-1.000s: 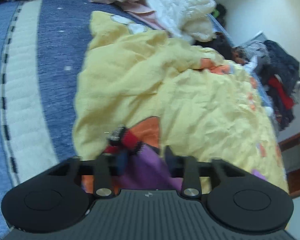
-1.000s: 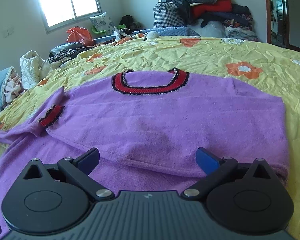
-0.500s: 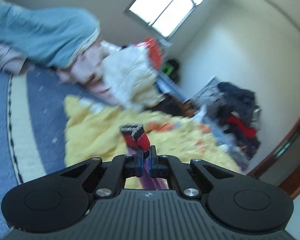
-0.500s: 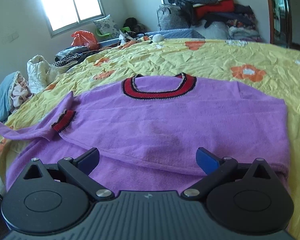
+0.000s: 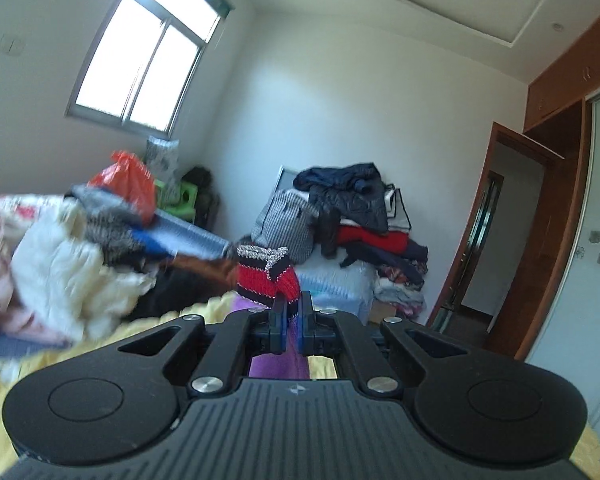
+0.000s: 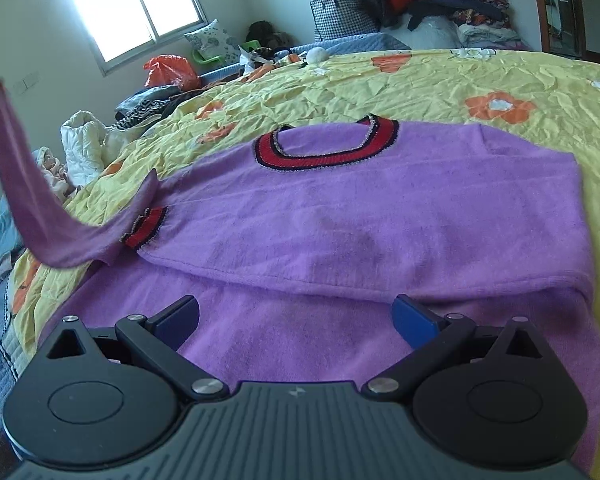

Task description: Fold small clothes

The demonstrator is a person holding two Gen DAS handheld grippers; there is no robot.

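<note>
A purple sweater (image 6: 380, 216) with a red and black collar (image 6: 324, 156) lies on the yellow flowered bedspread (image 6: 440, 80), its right sleeve folded across the body. My left gripper (image 5: 291, 312) is shut on the left sleeve's red cuff (image 5: 266, 276) and holds it high. In the right wrist view that sleeve (image 6: 24, 184) rises from the bed up to the left. My right gripper (image 6: 296, 316) is open and empty, low over the sweater's hem.
Heaps of clothes and bags (image 5: 352, 216) stand at the far wall. A white quilted pile (image 6: 82, 148) and more laundry lie at the bed's left side. A wooden door (image 5: 496, 248) is at the right.
My left gripper shut on the sleeve cuff and lifted it high off the bed, tilting up toward the room. The right gripper stayed open over the hem.
</note>
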